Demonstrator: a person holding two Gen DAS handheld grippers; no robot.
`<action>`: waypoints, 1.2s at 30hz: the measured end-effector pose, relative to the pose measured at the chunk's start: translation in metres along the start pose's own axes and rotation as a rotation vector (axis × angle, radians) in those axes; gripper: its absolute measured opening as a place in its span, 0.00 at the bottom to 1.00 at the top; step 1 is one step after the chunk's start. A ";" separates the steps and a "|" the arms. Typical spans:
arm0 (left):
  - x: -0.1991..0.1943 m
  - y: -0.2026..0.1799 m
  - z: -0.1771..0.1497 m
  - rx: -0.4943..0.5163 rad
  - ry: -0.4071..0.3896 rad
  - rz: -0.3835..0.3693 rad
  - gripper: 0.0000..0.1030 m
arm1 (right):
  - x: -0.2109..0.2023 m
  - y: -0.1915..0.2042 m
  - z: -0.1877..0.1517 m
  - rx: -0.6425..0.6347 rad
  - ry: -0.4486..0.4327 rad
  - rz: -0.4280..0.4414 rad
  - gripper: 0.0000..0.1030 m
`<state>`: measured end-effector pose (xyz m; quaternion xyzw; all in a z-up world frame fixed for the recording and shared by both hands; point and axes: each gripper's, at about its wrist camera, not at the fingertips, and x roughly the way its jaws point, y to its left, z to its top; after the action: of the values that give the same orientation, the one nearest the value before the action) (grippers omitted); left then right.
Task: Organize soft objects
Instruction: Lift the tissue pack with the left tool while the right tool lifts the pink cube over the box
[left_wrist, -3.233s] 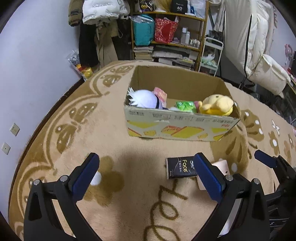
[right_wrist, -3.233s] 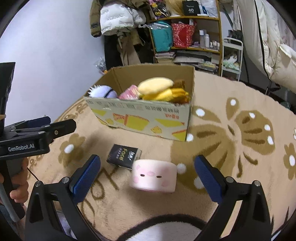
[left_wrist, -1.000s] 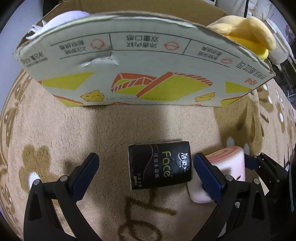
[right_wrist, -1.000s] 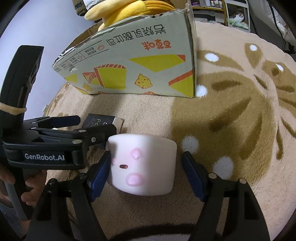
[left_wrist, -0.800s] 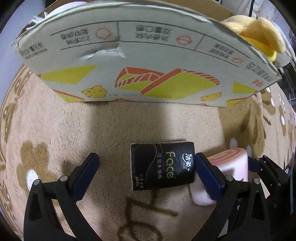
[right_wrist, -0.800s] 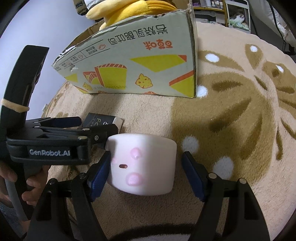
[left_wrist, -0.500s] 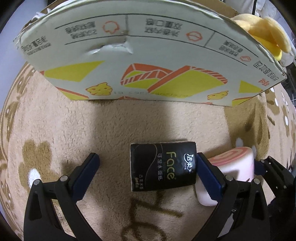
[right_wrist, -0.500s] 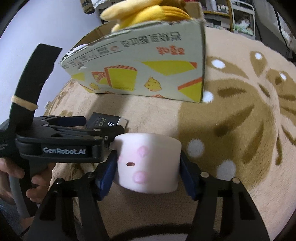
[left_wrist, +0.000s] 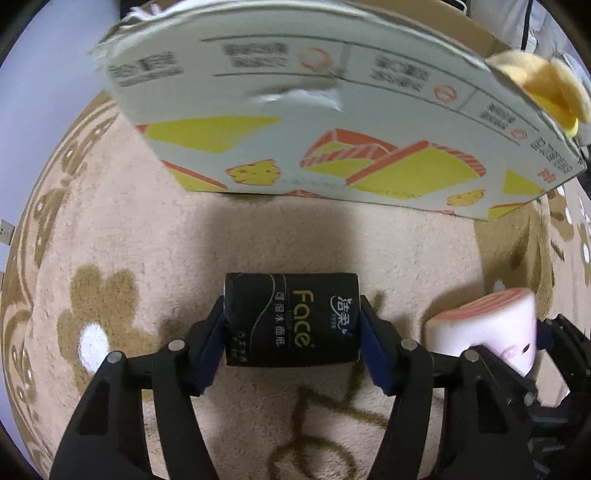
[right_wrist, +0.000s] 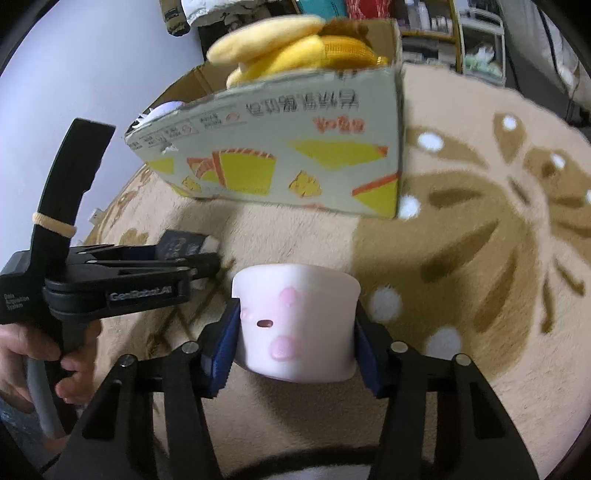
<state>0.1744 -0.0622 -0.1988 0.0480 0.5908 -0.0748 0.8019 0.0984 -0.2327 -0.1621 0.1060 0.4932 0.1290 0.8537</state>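
Note:
My left gripper (left_wrist: 291, 325) is shut on a black tissue pack (left_wrist: 291, 317) marked "Face", just above the beige carpet. My right gripper (right_wrist: 295, 328) is shut on a white and pink marshmallow plush (right_wrist: 295, 321) with a small face. The plush also shows in the left wrist view (left_wrist: 487, 325) at the right, and the left gripper and pack show in the right wrist view (right_wrist: 184, 243) at the left. A cardboard box (left_wrist: 332, 122) with yellow and orange prints stands just ahead, and it also shows in the right wrist view (right_wrist: 288, 162). It holds a yellow plush (right_wrist: 291, 48) and a white plush (right_wrist: 166, 109).
The beige carpet (right_wrist: 480, 258) with brown flower patterns spreads all round. Shelves with goods (right_wrist: 436, 22) and hanging coats (right_wrist: 199, 14) stand beyond the box. A lilac wall (right_wrist: 74, 74) lies to the left.
Both grippers have closed: the left on the tissue pack, the right on the marshmallow plush. Both have lifted a little and moved towards the box.

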 end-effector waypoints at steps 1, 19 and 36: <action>0.000 0.001 -0.001 0.005 -0.003 -0.005 0.61 | -0.005 -0.001 0.001 -0.005 -0.020 -0.020 0.55; -0.102 0.023 -0.033 -0.100 -0.318 0.096 0.61 | -0.061 0.004 0.009 -0.026 -0.248 -0.041 0.54; -0.211 0.017 -0.017 -0.037 -0.641 0.078 0.62 | -0.136 0.052 0.026 -0.120 -0.492 -0.001 0.54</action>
<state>0.1002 -0.0295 -0.0030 0.0301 0.3074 -0.0445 0.9501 0.0495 -0.2291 -0.0231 0.0832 0.2620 0.1280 0.9529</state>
